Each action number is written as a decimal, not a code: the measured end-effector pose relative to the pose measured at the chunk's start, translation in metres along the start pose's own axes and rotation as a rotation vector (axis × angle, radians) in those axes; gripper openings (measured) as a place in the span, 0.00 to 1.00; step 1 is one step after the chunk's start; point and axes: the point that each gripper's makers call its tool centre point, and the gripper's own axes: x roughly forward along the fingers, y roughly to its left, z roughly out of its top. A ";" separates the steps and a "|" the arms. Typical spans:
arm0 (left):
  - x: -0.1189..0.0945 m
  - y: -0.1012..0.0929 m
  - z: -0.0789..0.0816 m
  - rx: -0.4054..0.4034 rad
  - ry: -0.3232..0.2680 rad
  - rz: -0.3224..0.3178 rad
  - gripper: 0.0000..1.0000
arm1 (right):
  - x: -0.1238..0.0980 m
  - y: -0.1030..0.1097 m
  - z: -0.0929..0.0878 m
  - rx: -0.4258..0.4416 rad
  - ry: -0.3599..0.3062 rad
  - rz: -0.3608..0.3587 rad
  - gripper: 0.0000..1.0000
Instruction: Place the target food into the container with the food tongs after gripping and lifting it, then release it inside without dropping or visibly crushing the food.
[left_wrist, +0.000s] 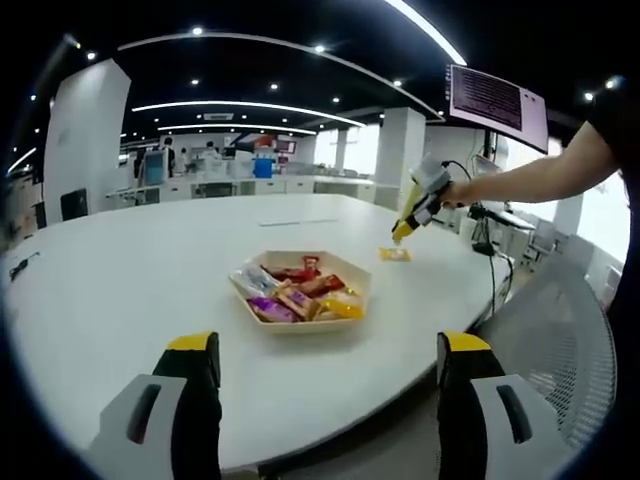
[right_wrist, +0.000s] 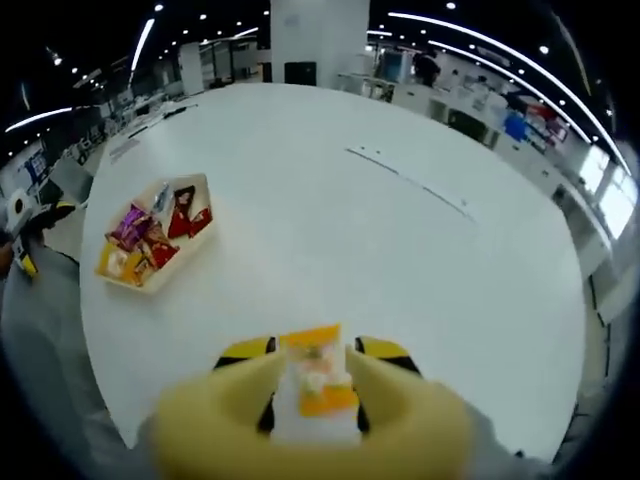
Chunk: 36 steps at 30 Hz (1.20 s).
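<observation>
The yellow food tongs (right_wrist: 315, 425) rise from the bottom of the right gripper view, their two broad tips pressed against either side of an orange-and-white snack packet (right_wrist: 318, 385), which sits upright between them. The right gripper (right_wrist: 315, 352) carrying the tongs shows its yellow-tipped jaws just outside the tong arms, squeezing them together on the packet. In the left gripper view the same tool appears at the far right of the table, held by a person's hand (left_wrist: 458, 190), with the tong tips down at the packet (left_wrist: 394, 254), which lies on or just above the tabletop (contact cannot be told from here).

The white round table (right_wrist: 400, 260) spreads out beyond. Well apart from the packet sits the container, a pale hexagonal tray (right_wrist: 150, 283), already holding an assortment of wrapped snacks (right_wrist: 150, 240) in red, purple, orange and yellow.

The left gripper (left_wrist: 325, 370) hovers at the near table edge, its jaws spread wide with nothing between them, the tray (left_wrist: 262, 323) ahead of it. A mesh chair back (left_wrist: 560, 350) stands to its right.
</observation>
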 end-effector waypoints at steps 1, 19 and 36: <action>0.000 0.000 0.000 0.000 0.002 0.000 0.86 | 0.003 0.001 -0.001 0.000 -0.003 0.004 0.31; 0.000 0.001 -0.002 -0.001 0.014 0.007 0.87 | 0.021 0.004 -0.017 -0.022 -0.053 0.015 0.30; 0.000 0.000 -0.003 -0.007 0.018 0.005 0.85 | 0.016 0.016 -0.016 0.099 -0.011 -0.035 0.21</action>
